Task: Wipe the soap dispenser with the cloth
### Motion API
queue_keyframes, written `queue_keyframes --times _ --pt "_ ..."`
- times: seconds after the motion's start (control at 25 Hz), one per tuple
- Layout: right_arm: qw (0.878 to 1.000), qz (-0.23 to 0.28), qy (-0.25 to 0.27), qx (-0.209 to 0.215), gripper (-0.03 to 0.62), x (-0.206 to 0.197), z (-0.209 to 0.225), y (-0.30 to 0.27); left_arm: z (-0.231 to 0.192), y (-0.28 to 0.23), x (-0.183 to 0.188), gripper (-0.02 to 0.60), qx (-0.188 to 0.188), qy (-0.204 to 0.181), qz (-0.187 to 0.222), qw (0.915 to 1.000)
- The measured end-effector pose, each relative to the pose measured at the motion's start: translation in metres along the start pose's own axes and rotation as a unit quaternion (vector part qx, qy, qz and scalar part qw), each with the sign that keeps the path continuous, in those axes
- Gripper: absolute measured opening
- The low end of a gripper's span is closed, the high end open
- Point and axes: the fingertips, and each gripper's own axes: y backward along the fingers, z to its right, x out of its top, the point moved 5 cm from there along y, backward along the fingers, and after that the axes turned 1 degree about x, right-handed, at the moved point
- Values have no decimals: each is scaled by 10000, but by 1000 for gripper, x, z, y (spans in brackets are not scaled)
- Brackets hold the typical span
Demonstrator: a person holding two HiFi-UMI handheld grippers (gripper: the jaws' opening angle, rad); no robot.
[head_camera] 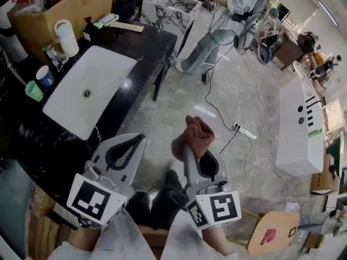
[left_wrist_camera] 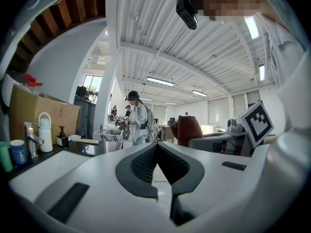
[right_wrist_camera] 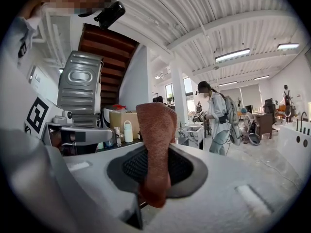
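Note:
The soap dispenser (head_camera: 89, 30), a small dark pump bottle, stands at the far end of the black counter (head_camera: 143, 42), behind the white sink (head_camera: 89, 88). It also shows small at the left of the left gripper view, as the dispenser (left_wrist_camera: 61, 137). A reddish-brown cloth (head_camera: 195, 137) sticks up from my right gripper (head_camera: 186, 149), which is shut on it over the floor, well away from the counter. In the right gripper view the cloth (right_wrist_camera: 156, 144) hangs between the jaws of the right gripper (right_wrist_camera: 155, 155). My left gripper (head_camera: 136, 141) (left_wrist_camera: 156, 147) is shut and empty, near the counter's front corner.
A white bottle (head_camera: 66, 37), a blue cup (head_camera: 44, 76), a green cup (head_camera: 33, 91) and a faucet (head_camera: 54, 56) ring the sink. A cardboard box (head_camera: 59, 7) stands behind. A person (head_camera: 227, 15) works at a marble table. Cables and a power strip (head_camera: 246, 131) lie on the floor.

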Motion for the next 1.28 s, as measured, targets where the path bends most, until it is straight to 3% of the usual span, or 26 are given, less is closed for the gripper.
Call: queue_keyframes --times 0.48,0.72,0.8,0.92,1.28 --pt "9969 -109 137 768 75 15 68 -61 -7 -68 16 3 768 154 37 9969" --pt "9927 -96 233 1179 76 31 110 -91 -5 -111 28 3 1129 -48 179 9934" --pt "9909 -102 246 1317 75 35 124 -101 -3 -125 34 3 1298 140 173 9913" --pt "9874 -97 278 1555 75 40 142 -116 -4 -141 39 3 1529 -178 318 9876" --pt "9723 -87 376 2304 75 45 180 -152 -1 -171 43 3 2385 -155 398 9702"
